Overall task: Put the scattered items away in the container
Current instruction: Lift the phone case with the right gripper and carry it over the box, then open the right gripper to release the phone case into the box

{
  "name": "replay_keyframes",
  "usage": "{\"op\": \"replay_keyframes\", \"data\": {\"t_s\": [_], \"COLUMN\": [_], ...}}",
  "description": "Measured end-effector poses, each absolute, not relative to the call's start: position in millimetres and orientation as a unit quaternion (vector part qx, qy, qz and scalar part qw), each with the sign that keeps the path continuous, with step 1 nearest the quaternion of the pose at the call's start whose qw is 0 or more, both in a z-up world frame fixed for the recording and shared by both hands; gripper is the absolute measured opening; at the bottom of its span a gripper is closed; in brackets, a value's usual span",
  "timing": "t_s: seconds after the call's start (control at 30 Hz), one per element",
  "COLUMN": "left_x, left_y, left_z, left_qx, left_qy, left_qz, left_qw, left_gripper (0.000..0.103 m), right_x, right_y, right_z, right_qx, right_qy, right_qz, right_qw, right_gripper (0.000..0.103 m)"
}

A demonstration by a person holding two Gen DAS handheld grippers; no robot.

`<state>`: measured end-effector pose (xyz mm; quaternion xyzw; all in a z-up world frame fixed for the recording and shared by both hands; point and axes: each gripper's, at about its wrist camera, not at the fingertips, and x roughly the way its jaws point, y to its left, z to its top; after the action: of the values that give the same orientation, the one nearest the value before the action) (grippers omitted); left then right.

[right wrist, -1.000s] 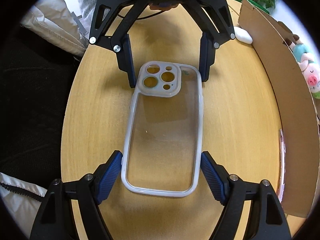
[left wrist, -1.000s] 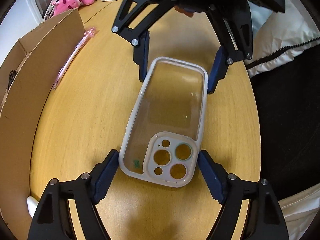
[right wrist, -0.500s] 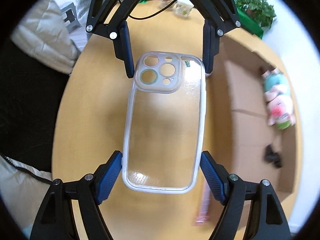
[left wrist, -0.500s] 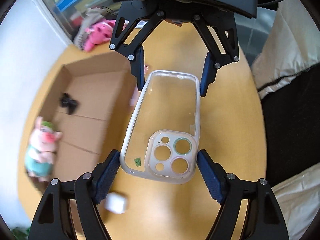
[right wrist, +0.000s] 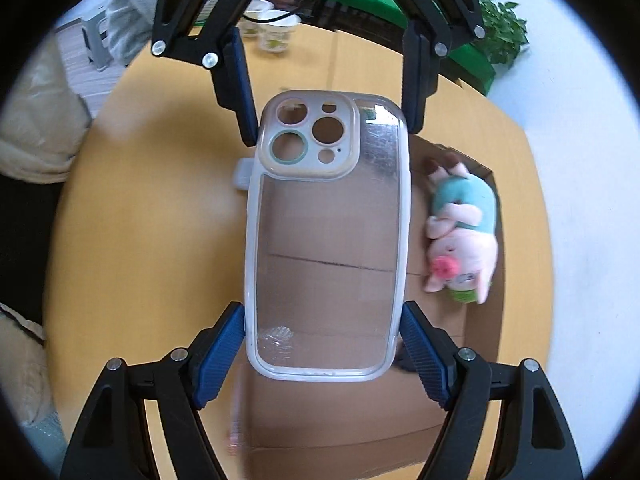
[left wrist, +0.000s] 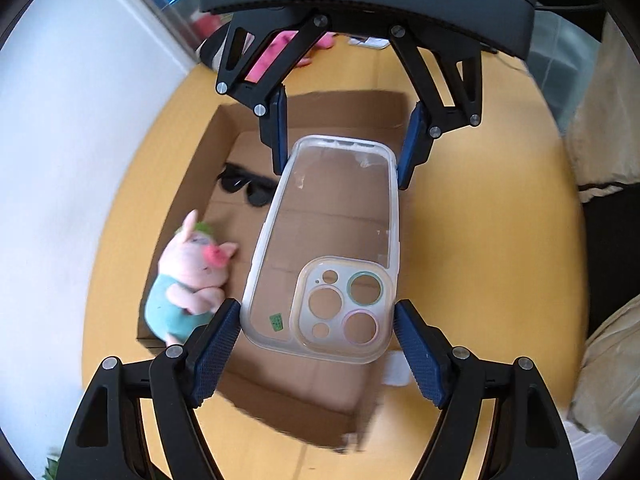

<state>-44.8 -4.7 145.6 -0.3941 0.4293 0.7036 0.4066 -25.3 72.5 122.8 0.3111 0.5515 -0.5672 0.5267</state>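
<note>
A clear phone case (left wrist: 332, 236) with a white rim is held at both ends, above an open cardboard box (left wrist: 224, 148) on a round wooden table. My left gripper (left wrist: 316, 328) is shut on the camera-cutout end. My right gripper (right wrist: 322, 336) is shut on the plain end; the case (right wrist: 328, 248) fills that view. The right gripper (left wrist: 344, 148) shows across from the left one, and the left gripper (right wrist: 328, 112) shows in the right wrist view. Inside the box lie a pink pig plush (left wrist: 188, 280) and black sunglasses (left wrist: 244, 188).
A small white object (left wrist: 396, 368) lies on the table (left wrist: 480, 240) beside the box wall. The plush (right wrist: 460, 236) lies at the box's (right wrist: 344, 420) right side in the right wrist view. Cups (right wrist: 276, 32) stand at the table's far edge. Pale cushions lie beyond the table.
Both grippers have lifted the case off the table and carried it sideways over the open box. The plush and sunglasses have come into view beneath it.
</note>
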Motion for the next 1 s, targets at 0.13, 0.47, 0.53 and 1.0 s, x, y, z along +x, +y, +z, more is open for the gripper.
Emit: {"op": "replay_keyframes", "data": {"t_s": [0.13, 0.47, 0.53, 1.0], "left_x": [-86.4, -145.0, -152.8, -166.2], "left_y": [-17.8, -35.0, -36.2, -38.0], "left_z": [121.0, 56.3, 41.6, -8.1], "left_qx": [-0.423, -0.479, -0.49, -0.532], "left_qy": [0.425, 0.408, 0.407, 0.414], "left_qz": [0.694, 0.665, 0.655, 0.616], "left_qw": [0.399, 0.403, 0.406, 0.408], "left_gripper": [0.082, 0.082, 0.082, 0.083], "right_x": [-63.5, -129.9, -136.7, -150.5], "right_y": [54.2, 21.4, 19.1, 6.5], "right_z": [105.1, 35.4, 21.6, -29.1], "right_qx": [0.322, 0.359, 0.368, 0.397], "right_qy": [0.548, 0.535, 0.53, 0.512], "right_qz": [-0.563, -0.536, -0.53, -0.524], "right_qw": [0.528, 0.545, 0.55, 0.553], "right_gripper": [0.078, 0.078, 0.078, 0.078]}}
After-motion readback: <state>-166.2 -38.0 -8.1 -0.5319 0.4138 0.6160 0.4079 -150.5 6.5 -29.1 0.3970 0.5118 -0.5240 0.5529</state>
